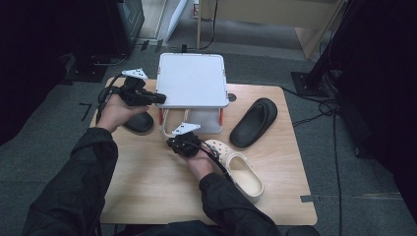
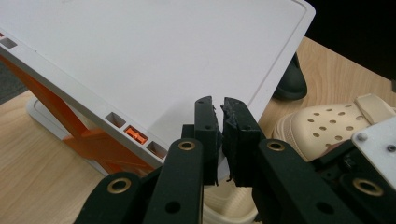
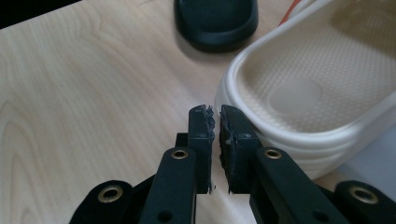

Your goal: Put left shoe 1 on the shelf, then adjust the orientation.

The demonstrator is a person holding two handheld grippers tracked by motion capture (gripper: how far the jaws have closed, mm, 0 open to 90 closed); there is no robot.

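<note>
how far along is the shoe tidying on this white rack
Early. One cream foam clog seems tucked under the white plastic rack with orange braces. In hand: left gripper, shut, at the rack's left edge; right gripper, shut and empty, by that clog. Left: second cream perforated clog and both black foam slippers on the wooden table.

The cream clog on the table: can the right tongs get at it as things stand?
Probably yes. The right tongs sit shut just beside the cream clog, with bare table around them and nothing in between; they must open first.
</note>
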